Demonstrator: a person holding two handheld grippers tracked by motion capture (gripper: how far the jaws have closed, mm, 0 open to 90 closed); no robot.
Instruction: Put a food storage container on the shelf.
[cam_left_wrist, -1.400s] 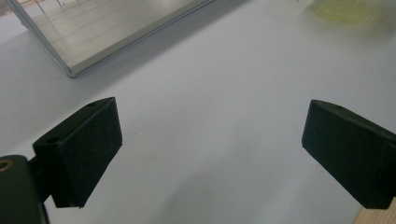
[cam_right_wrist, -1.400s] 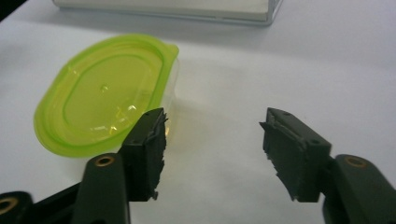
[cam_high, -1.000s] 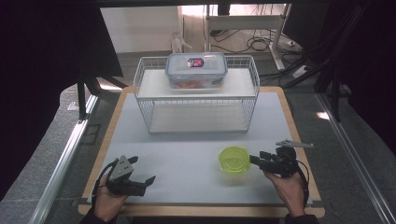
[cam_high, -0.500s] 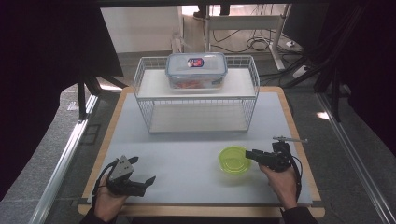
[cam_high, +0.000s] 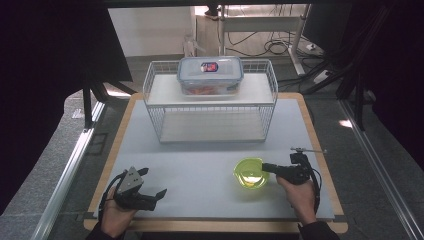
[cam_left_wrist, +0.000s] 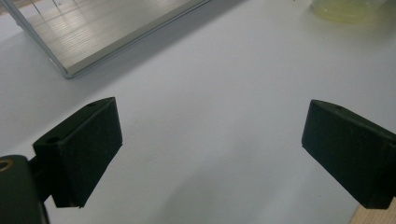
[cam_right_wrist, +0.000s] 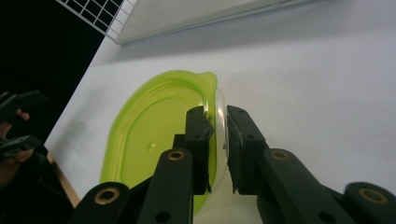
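One green bowl (cam_right_wrist: 154, 140), its rim gripped by the just-closing right claw (cam_right_wrist: 217, 140); left claw (cam_left_wrist: 210, 154) gapes.

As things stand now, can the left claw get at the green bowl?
Probably yes: bare table lies between the open left claw and the bowl, though the right claw already grips its rim.

The high view looks forward and down from above the person's edge of the counter (cam_high: 210, 150), taking in the wire rack (cam_high: 210, 107) at the far side. The left gripper view rides low and close over the counter, facing toward the rack's base board (cam_left_wrist: 107, 32), with the green bowl (cam_left_wrist: 345, 9) at its top edge. The right gripper view sits nearest, right against that bowl (cam_right_wrist: 154, 140), the rack's corner (cam_right_wrist: 100, 14) beyond. All three share bowl and rack.
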